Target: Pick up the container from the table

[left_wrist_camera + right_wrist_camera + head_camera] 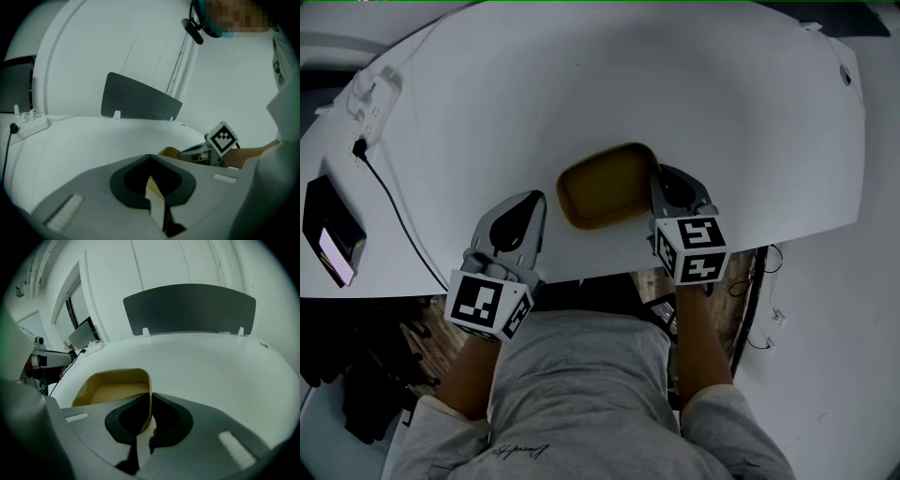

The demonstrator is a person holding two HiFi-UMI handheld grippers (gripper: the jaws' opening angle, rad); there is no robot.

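A tan, shallow rectangular container lies on the round white table, near its front edge. My right gripper is at the container's right side, shut on its right wall. In the right gripper view that wall stands thin between the jaws of the right gripper, and the container's hollow lies to the left. My left gripper rests a little left of the container, apart from it, jaws together with nothing held. From the left gripper I see the container's edge and the right gripper's marker cube.
A white power strip with a black cable lies at the table's left, and a black device sits at the far left edge. A dark upright panel stands at the table's far rim. The person's torso is close against the front edge.
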